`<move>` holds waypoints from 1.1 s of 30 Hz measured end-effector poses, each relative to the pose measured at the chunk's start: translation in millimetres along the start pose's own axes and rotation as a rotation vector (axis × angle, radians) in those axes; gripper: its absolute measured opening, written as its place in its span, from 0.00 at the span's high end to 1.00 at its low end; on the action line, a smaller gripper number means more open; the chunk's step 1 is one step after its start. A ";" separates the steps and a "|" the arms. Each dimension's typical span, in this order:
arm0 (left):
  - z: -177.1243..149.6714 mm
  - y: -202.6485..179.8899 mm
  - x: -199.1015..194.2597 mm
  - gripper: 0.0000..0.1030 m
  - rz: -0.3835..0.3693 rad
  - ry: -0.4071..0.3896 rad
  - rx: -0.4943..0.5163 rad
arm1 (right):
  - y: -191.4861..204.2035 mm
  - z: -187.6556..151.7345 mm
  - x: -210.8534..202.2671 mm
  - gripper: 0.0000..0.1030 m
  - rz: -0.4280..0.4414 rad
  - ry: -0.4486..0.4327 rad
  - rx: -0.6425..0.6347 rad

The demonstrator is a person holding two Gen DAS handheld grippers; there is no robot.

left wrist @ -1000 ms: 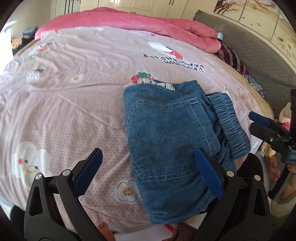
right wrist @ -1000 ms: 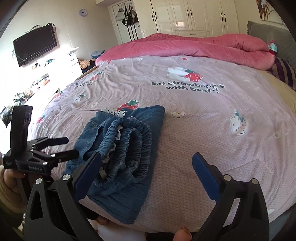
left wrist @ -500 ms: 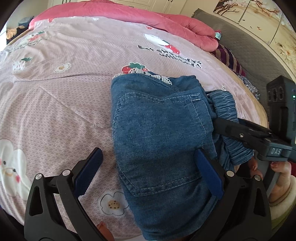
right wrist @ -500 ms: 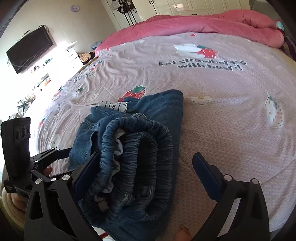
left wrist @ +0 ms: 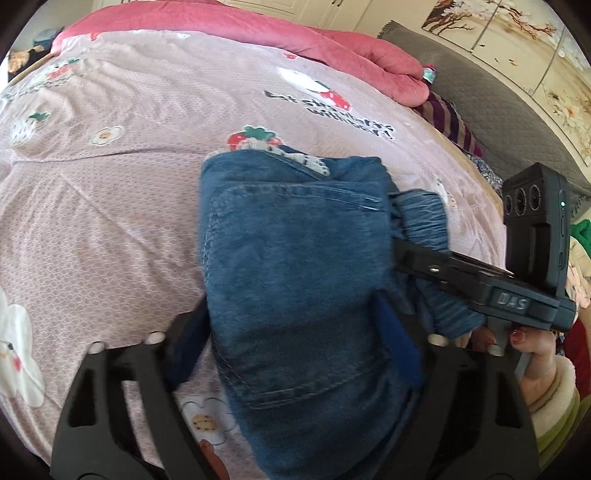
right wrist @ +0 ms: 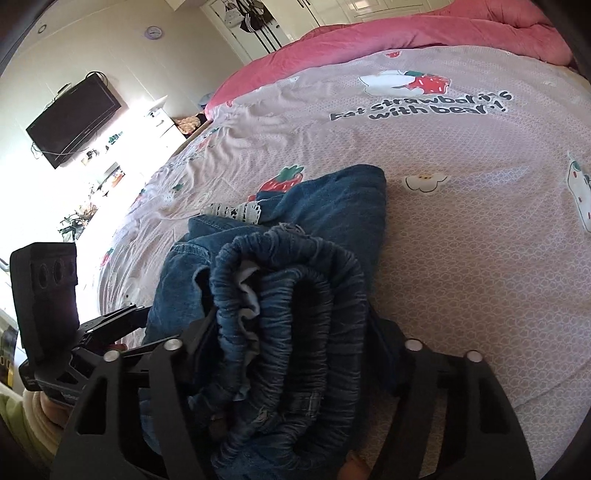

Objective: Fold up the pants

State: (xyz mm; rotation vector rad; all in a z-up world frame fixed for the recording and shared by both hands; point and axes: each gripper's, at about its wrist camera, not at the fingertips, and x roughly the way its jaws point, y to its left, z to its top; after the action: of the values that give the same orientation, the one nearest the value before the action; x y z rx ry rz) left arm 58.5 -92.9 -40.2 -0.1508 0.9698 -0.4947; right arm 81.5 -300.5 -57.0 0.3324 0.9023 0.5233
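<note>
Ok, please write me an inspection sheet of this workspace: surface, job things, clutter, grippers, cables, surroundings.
Surface: bed sheet, pink with strawberry prints, slightly wrinkled.
Job's things: folded jeans lying near the bed's edge, elastic waistband bunched on one side.
Clutter: pink quilt along the far side; striped pillow.
Grippers: left gripper and right gripper both have been closing, pads at the sides of the jeans bundle.
Cables: some hanging under the television.
Surroundings: wardrobe, wall clock, grey headboard.

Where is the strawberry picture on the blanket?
In the left wrist view, the strawberry print sits on the pink bedspread, just past the far edge of the folded jeans.
</note>
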 end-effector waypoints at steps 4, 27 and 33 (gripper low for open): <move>0.2 -2.7 -2.9 0.47 0.023 -0.019 0.014 | 4.9 -2.9 -5.6 0.55 -0.006 -0.032 -0.026; 73.0 14.6 -37.7 0.68 0.126 -0.208 0.062 | 54.8 79.7 1.4 0.61 -0.029 -0.188 -0.191; 79.9 37.0 -15.6 0.68 0.145 -0.175 0.038 | 47.6 89.7 36.6 0.61 -0.067 -0.139 -0.177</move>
State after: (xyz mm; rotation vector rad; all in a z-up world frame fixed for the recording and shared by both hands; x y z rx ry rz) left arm 129.2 -60.7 4.1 -0.0872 0.7935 -0.3602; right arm 159.0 -245.7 -5.7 0.1748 0.7247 0.5085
